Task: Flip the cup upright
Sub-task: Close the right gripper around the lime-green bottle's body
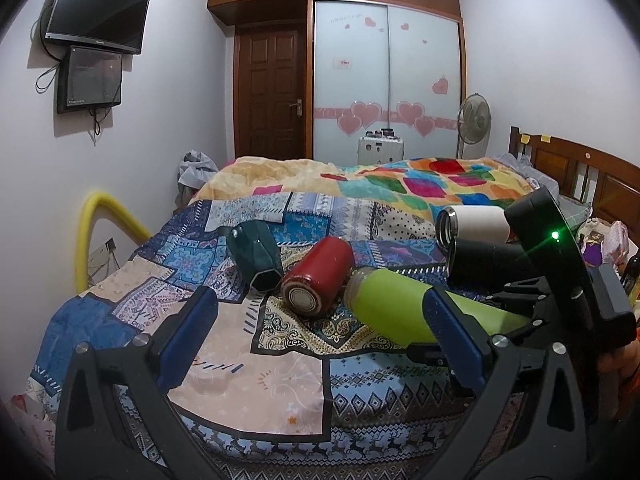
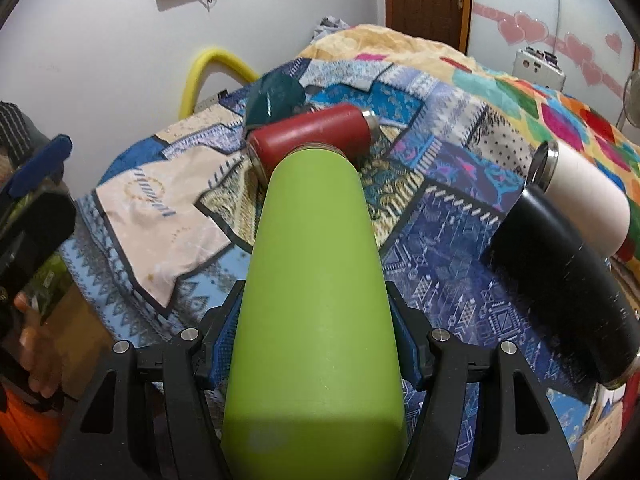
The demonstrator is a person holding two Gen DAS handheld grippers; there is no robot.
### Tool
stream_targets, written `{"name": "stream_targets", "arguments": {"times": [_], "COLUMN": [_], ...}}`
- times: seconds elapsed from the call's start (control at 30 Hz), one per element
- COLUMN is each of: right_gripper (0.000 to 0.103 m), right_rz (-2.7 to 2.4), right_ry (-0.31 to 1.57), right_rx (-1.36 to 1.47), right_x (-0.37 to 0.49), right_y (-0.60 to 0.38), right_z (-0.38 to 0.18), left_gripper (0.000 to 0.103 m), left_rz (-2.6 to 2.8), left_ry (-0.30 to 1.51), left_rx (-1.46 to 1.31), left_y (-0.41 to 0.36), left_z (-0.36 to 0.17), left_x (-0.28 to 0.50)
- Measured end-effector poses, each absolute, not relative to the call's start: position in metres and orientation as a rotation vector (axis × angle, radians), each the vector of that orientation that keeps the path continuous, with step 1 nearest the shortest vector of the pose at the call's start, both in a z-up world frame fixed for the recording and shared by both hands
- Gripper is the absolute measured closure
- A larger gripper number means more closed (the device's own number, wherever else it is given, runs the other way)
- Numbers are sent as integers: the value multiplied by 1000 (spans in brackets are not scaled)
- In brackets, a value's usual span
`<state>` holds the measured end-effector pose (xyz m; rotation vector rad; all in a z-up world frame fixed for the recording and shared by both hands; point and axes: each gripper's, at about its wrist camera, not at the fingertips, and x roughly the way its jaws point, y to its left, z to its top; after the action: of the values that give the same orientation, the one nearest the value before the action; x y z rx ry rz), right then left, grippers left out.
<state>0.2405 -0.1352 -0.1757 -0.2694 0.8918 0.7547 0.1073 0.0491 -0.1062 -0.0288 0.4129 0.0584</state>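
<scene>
Several cups lie on their sides on the patterned bedspread [image 1: 248,368]. A lime green cup [image 2: 316,280] lies along my right gripper [image 2: 316,344], whose blue pads are shut on its body; its mouth points away toward a red cup [image 2: 312,132]. In the left wrist view the green cup [image 1: 396,308] lies at the right with the right gripper [image 1: 560,280] over it. My left gripper [image 1: 316,340] is open and empty, hovering above the bed in front of the red cup [image 1: 316,276]. A dark green faceted cup [image 1: 256,256], a white cup [image 1: 472,224] and a black cup [image 1: 492,260] also lie tipped.
A colourful blanket [image 1: 420,184] covers the far half of the bed. A wooden headboard [image 1: 580,176] stands at the right. A yellow foam-covered rail [image 1: 92,232] is at the bed's left edge by the wall. A fan [image 1: 474,120] and white suitcase [image 1: 380,150] stand by the wardrobe.
</scene>
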Motion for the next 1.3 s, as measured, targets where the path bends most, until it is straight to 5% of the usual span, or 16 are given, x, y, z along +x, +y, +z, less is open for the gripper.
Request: {"name": "stream_targets", "arguments": {"times": [0.63,1.03,1.3], "right_gripper": [41,23,22], "right_rz": [746,705,559], "right_ry": [889,768,737], "right_rx": [-272,-176,-162], "right_x": [252,244,264], "right_y": [-145,-196,-231], "right_z": [-186,-143,-147], "left_gripper": [0,0,0], "left_rz": [51,24,-20], "left_ry": [471,507,610], "left_rx": [-11,2,-2], "left_y": [39,24,9], "left_z": [-126,-121,-127], "left_x": [137,154,182]}}
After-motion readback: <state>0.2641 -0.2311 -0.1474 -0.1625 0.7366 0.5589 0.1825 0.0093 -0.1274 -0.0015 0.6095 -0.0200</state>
